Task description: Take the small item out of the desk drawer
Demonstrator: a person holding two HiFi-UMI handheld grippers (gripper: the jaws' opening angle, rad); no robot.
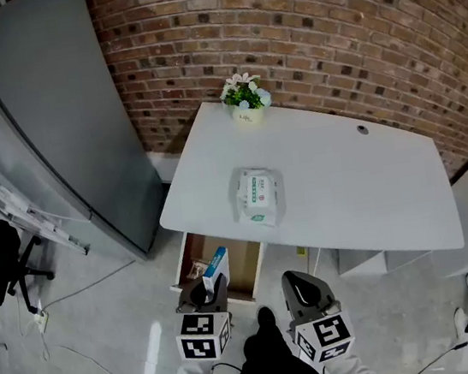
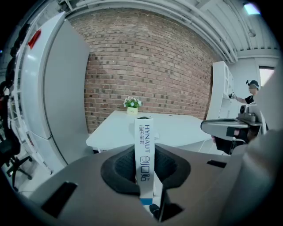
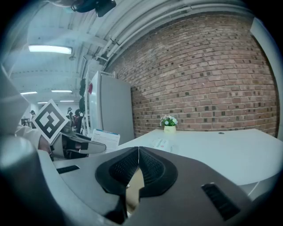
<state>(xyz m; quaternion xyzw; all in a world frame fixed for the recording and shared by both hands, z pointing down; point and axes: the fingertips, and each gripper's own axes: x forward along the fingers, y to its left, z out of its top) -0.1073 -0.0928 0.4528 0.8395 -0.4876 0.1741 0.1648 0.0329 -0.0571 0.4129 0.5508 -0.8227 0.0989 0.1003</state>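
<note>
Seen from overhead, the left tongs [image 1: 211, 290] pinch a small box [image 1: 216, 265] just above the open drawer [image 1: 244, 268] under the white counter [image 1: 346, 183]. Only the left gripper view shows the box's narrow printed edge upright between the pads. The right tongs [image 1: 305, 291] are closed together and empty.

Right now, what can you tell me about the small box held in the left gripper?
The small box is a thin, flat white carton with a blue band at one end and dark print, including "HYNAUT", along its narrow edge. It stands upright, edge-on, clamped between the left gripper pads, which press its broad faces. From the head view it shows over the open drawer, in front of the desk edge.
</note>
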